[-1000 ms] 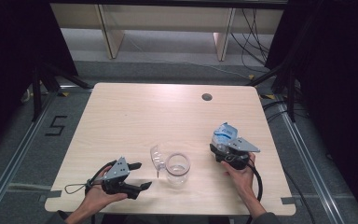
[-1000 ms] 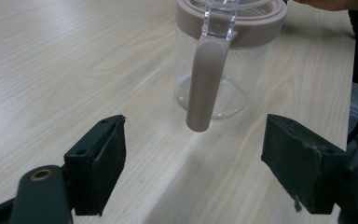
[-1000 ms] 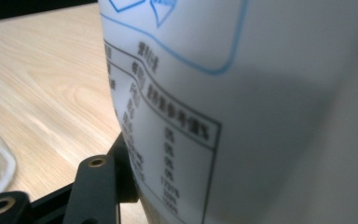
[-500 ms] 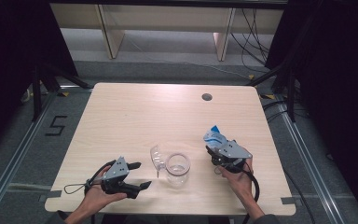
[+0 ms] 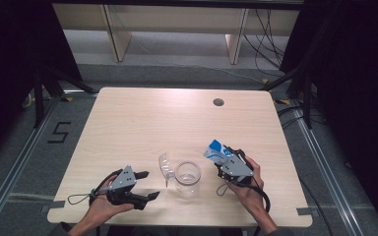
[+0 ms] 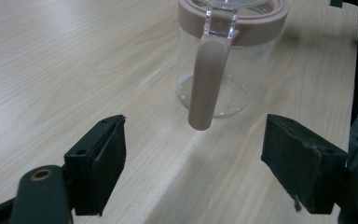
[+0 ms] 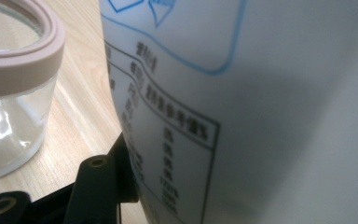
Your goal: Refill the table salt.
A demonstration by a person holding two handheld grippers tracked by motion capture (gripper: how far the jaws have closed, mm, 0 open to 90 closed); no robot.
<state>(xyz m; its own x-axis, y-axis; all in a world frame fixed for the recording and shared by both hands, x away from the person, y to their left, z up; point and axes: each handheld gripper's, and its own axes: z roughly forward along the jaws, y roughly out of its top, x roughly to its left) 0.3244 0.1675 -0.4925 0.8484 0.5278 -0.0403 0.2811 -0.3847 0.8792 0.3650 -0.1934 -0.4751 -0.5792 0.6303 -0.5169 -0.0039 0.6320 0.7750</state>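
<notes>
The right gripper point(image 5: 221, 157) is clamped on a white-and-blue carton point(image 5: 215, 151), held above the table point(image 5: 142, 118) just beside the clear jar point(image 5: 187, 178) (pink-rimmed, lid tipped open at its left). The left gripper point(image 5: 147, 184) rests near the front edge, jaws apart and bare, facing the jar's handle point(image 6: 206, 84).

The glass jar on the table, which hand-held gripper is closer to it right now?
The right hand-held gripper, shut on a blue and white pouch, sits just right of the glass jar. The left hand-held gripper is open, slightly farther off, with its jaws facing the jar's handle.
</notes>
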